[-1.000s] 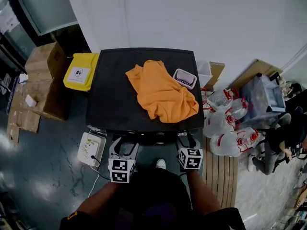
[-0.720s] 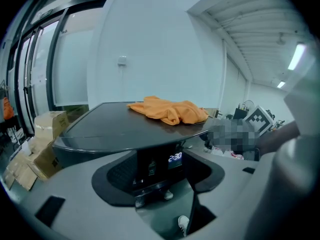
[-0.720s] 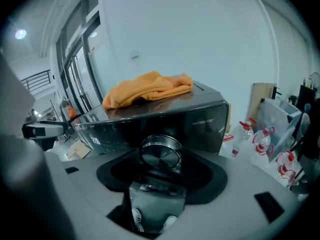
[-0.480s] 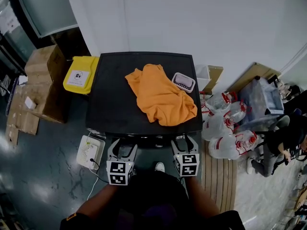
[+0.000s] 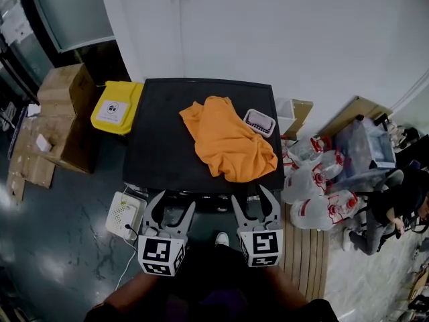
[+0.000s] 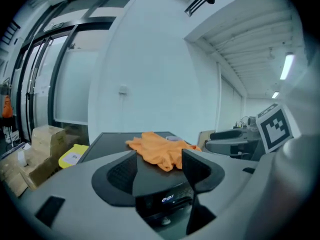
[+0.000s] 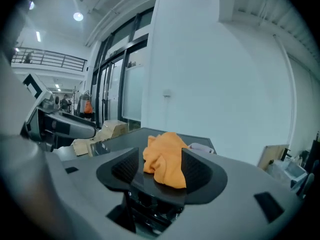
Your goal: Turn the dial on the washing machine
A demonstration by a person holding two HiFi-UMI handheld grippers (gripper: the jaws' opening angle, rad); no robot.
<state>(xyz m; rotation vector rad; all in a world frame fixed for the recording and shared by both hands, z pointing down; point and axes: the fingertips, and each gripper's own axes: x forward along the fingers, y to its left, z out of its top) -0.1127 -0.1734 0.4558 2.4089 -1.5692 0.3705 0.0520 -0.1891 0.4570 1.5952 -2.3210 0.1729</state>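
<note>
My left gripper (image 5: 175, 203) and right gripper (image 5: 251, 196) hover with jaws apart and empty, just before the black washing machine (image 5: 161, 133). Its control panel (image 6: 167, 199) faces me, and I cannot make out the dial. An orange cloth (image 5: 231, 143) lies on top.

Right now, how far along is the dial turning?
Done: nothing visible. In hand: the left gripper and right gripper hover open and empty before the front of the washing machine, touching nothing. Left: find the dial, which I cannot make out, grip it, turn it.

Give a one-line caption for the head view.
Both open, left gripper and right gripper hover before a black washing machine topped with an orange garment and small basket.
</note>
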